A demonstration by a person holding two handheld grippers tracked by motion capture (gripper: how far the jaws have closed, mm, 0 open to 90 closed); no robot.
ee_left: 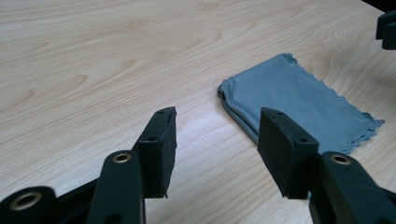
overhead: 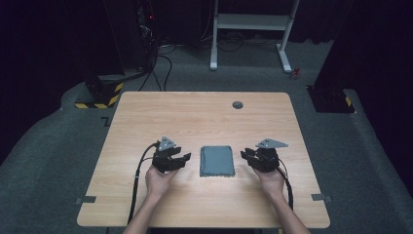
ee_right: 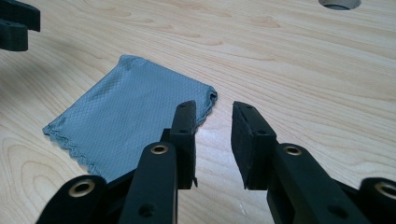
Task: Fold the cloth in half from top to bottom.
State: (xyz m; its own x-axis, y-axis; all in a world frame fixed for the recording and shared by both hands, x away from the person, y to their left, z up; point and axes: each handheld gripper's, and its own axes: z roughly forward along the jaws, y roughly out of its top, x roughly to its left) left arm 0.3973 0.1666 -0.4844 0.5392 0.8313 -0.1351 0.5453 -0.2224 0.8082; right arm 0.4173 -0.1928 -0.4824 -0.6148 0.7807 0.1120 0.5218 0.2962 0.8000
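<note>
A folded grey cloth (overhead: 217, 161) lies flat on the wooden table (overhead: 195, 117), between the two hands. My left gripper (overhead: 181, 159) sits just left of the cloth, open, with bare table between its fingertips. In the left gripper view the cloth (ee_left: 299, 100) lies ahead and to the right of my left gripper (ee_left: 217, 133). My right gripper (overhead: 246, 156) hovers just right of the cloth, open and empty. In the right gripper view the cloth (ee_right: 130, 112) spreads to the left of my right gripper (ee_right: 214, 133), whose left fingertip (ee_right: 186, 122) overlaps the cloth's edge in the picture.
A round grey grommet (overhead: 237, 105) is set in the table near its far edge and shows in the right gripper view as a hole (ee_right: 340, 3). Beyond the table stand a white desk frame (overhead: 251, 29) and dark equipment with cables on carpet.
</note>
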